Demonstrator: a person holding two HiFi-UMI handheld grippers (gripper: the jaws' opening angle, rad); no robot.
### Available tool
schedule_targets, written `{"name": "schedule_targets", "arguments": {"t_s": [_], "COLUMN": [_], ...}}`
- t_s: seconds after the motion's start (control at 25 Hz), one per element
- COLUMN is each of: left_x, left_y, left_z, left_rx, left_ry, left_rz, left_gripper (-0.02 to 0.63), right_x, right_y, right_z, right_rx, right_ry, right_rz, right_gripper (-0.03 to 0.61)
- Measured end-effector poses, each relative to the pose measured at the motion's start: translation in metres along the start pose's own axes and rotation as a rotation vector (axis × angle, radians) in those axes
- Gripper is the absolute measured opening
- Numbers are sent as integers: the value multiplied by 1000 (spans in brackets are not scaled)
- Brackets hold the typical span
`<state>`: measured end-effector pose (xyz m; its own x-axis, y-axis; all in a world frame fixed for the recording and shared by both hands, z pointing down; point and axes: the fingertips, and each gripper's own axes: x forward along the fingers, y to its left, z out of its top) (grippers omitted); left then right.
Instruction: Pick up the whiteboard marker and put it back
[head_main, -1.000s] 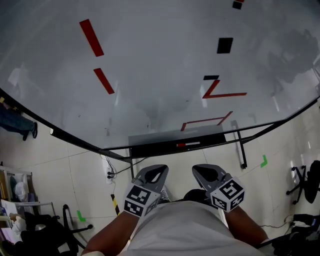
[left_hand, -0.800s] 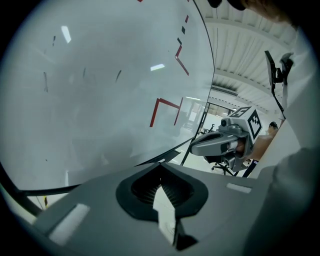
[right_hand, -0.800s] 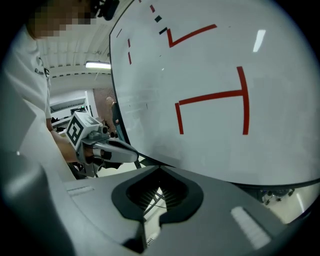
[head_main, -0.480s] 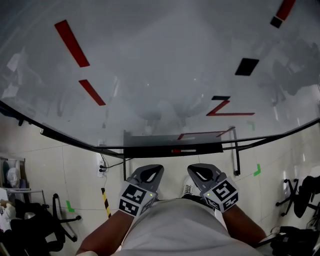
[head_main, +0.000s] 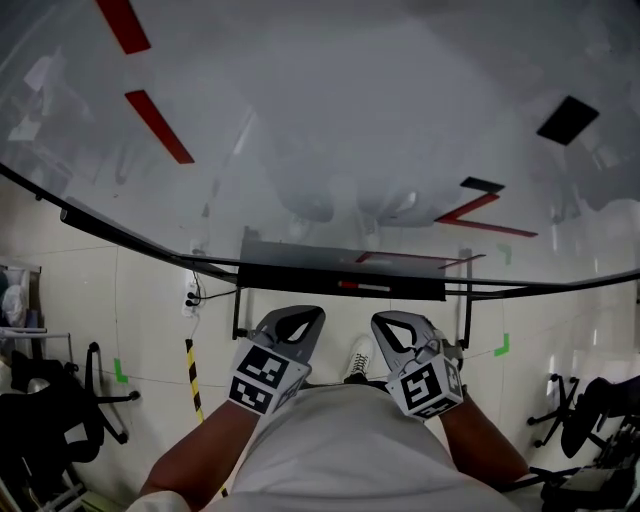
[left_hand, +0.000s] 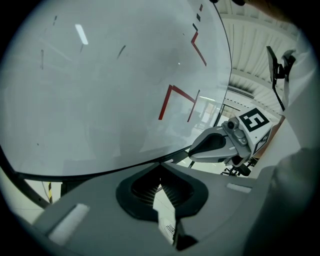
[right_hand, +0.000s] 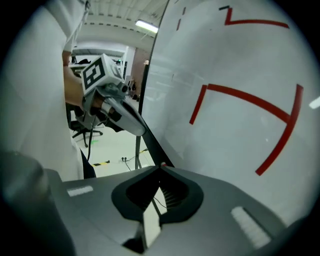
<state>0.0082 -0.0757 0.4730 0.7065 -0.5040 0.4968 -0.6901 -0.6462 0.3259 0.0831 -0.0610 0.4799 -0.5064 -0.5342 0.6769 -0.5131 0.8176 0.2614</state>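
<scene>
The whiteboard marker (head_main: 368, 286) lies flat on the tray (head_main: 290, 277), a bit right of the tray's middle, with its red end toward the tray's left end. Nothing touches it. The tray is a long black shelf, and the big whiteboard (head_main: 330, 110) goes up from its back edge. On the board above the tray are red lines (head_main: 158, 125) to the left, a red zigzag (head_main: 480, 215) to the right, and a black patch (head_main: 567, 118) far up on the right. Both grippers are held on the near side of the tray, close to the person's chest and well apart from the marker. The left gripper (head_main: 293, 322) is near the tray's middle, a little to the left. Its own view shows its jaws pressed together at the tips with nothing between them. The right gripper (head_main: 398, 328) is just beside it, on the side of the tray where the marker lies. Its jaws are pressed together too, and they hold nothing. Below the tray is a pale tiled floor. A strip of yellow and black tape (head_main: 193, 375) is on the floor below the tray's left end. A green tape mark (head_main: 501, 345) is below its right end.
</scene>
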Motion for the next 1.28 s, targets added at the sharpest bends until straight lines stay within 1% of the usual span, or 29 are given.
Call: {"name": "schedule_targets", "arguments": {"t_s": [0.12,0.2,0.36,0.4,0.44,0.84,1.0,1.28], "left_x": [0,0,-1,-2,-3,-8,-9,-9], "left_y": [-1,0,2,2,3,12,12,17], "left_z": [-2,-6,-9,-8,-8,-15,-18,-17], "left_rx": [-7,-13,-19,-24,-27,-45,-59,-51], "left_ry": [3,12,14,14,15,14,15,14], "left_rz": [2,8,15,13,13,38,36,48], "left_gripper": [17,17,17,17,17,17,17,17], "right_x": [6,12,23,26,29,56,63,73], "right_y": [-1,-3,-8,-9,-11,-23,-24,-25], "right_z": [-6,-12,-14,-14,-14,-20,-21,-26], "right_rx": [-76,-102,-111,-110,-110,-153,-159,-172], "right_ry": [42,62,74,77,80,123,131,165], "right_rz": [-8,-3,-2,0,1,5,13,34], "right_gripper": [2,2,3,14,49,49,51,64]}}
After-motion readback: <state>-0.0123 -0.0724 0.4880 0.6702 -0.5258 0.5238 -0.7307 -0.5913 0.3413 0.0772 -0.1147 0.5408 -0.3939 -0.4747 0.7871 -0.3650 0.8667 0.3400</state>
